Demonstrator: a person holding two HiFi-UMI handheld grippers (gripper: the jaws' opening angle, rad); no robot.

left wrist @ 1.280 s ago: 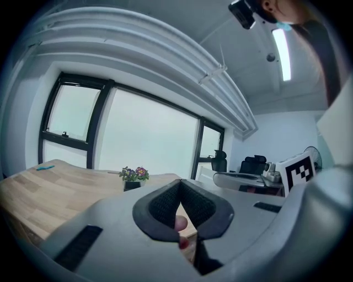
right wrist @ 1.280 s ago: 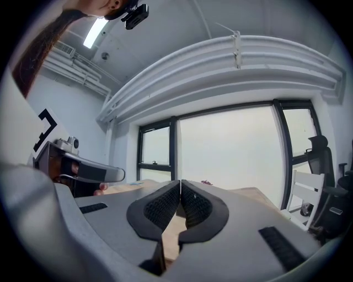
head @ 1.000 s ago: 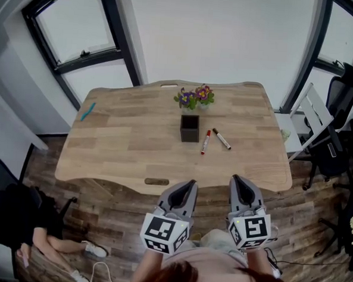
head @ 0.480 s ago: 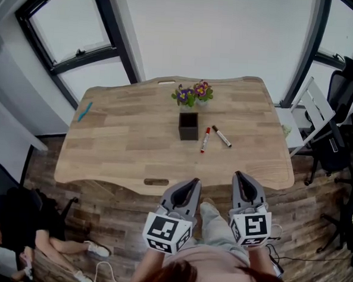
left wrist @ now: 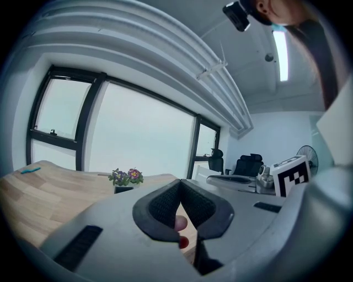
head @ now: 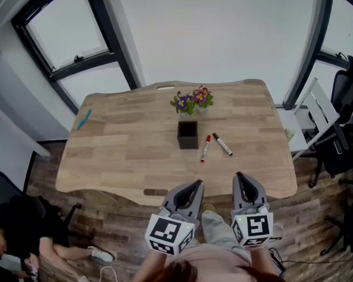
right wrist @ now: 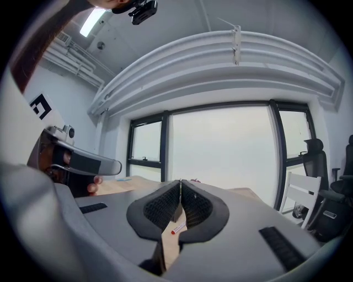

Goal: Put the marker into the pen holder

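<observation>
The wooden tabletop (head: 128,152) carries a dark square pen holder (head: 187,134) near its middle, a little toward the far edge. Just beyond the pen holder, close to the far edge, stands a small pot of purple and pink flowers (head: 192,100). The red marker (head: 205,148) lies flat on the wood just to the right of the pen holder, running roughly from the near side to the far side and not touching it. A black marker (head: 222,144) lies beside the red marker on its right, angled away from it, with a small gap between the two. Well apart from these, by the left edge, lies a thin blue object (head: 83,118), too small to identify. Both tools are held side by side at the near edge of the tabletop, pointing toward the far edge, well short of the markers. The left hand-held gripper (head: 195,184) has its jaws pressed together at the tips with nothing between them, as its own view shows (left wrist: 180,184). The right hand-held gripper (head: 240,177) is likewise closed tip to tip and empty (right wrist: 180,184), and the red marker (right wrist: 178,228) shows on the wood through the gap below its pads. Each one carries a cube with square markers at its rear. Beyond the left corner of the tabletop a person (head: 16,229) sits on the wooden floor, and dark office chairs (head: 341,88) stand off the right edge.
</observation>
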